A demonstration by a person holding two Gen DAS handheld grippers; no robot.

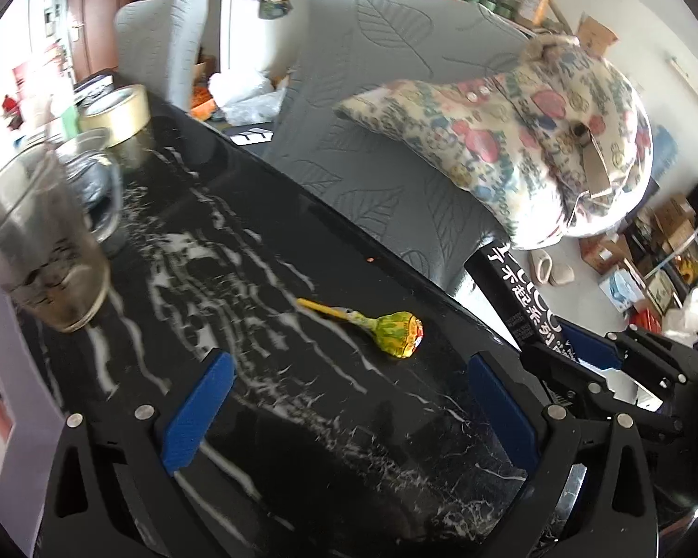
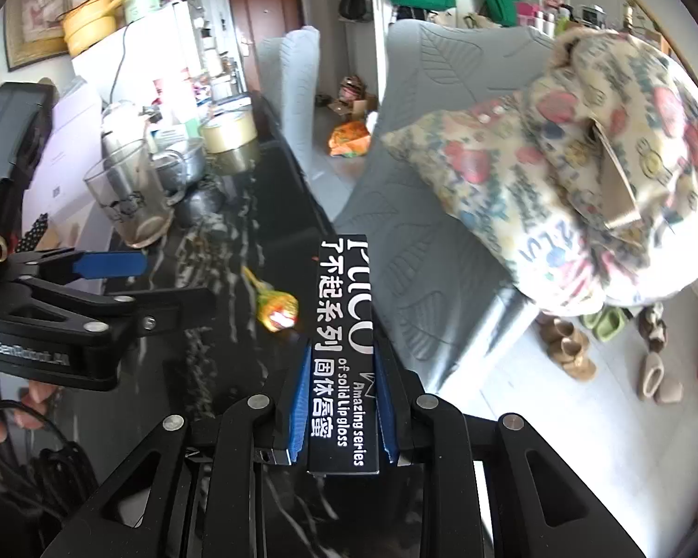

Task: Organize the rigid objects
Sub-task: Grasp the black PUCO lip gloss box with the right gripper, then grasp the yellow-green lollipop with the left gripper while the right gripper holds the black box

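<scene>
A long black lip gloss box (image 2: pixel 344 348) with white lettering sticks forward between the blue pads of my right gripper (image 2: pixel 342 362), which is shut on it above the table's right edge. In the left wrist view the same box (image 1: pixel 519 293) and right gripper (image 1: pixel 567 351) show at the right. A lollipop (image 1: pixel 386 331) in a yellow-green wrapper lies on the black marbled table (image 1: pixel 265 418), just ahead of my left gripper (image 1: pixel 349 395), which stands open with nothing between its pads. The right wrist view has the lollipop (image 2: pixel 277 309) left of the box and the left gripper (image 2: pixel 163 283) further left.
A clear glass cup (image 1: pixel 37 242) stands at the left, with a glass mug and a roll of tape (image 1: pixel 116 114) behind it. A grey-covered chair (image 1: pixel 395 149) with a floral cushion (image 1: pixel 535 139) stands against the table's right edge. Pots crowd the far end (image 2: pixel 177 162).
</scene>
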